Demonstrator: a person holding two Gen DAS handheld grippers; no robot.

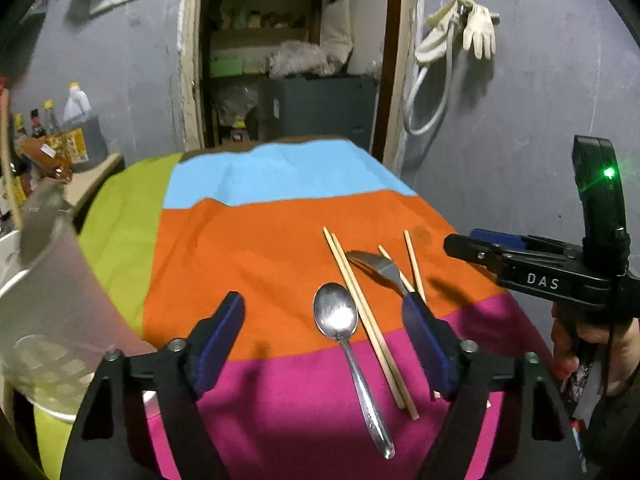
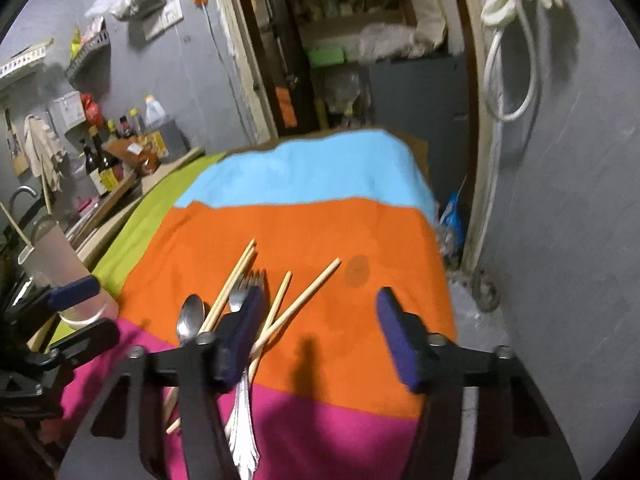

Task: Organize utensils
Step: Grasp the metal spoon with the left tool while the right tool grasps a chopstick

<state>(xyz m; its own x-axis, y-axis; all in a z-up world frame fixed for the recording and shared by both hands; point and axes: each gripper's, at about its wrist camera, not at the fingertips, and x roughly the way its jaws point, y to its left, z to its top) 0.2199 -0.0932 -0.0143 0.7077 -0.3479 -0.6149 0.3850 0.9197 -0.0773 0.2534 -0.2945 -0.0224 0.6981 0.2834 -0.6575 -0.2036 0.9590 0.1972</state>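
Observation:
On the striped cloth (image 1: 256, 248) lie a metal spoon (image 1: 340, 320), a pair of wooden chopsticks (image 1: 368, 320), a fork (image 1: 376, 266) and two more crossed chopsticks (image 1: 412, 268). My left gripper (image 1: 323, 304) hovers open above the spoon and the chopstick pair, touching neither. My right gripper (image 1: 464, 240) comes in from the right, level with the fork. In the right wrist view the right gripper (image 2: 320, 294) is open over bare orange cloth; its left finger covers part of the fork (image 2: 248, 280), beside the spoon (image 2: 191, 318) and the crossed chopsticks (image 2: 308, 292).
A frosted plastic cup (image 1: 52, 280) stands at the table's left edge, also seen as the cup (image 2: 52, 256) with a stick in it. Bottles (image 2: 100, 168) crowd a counter behind it. The grey wall (image 1: 520, 120) runs close along the right; a doorway (image 1: 288, 60) opens beyond the table.

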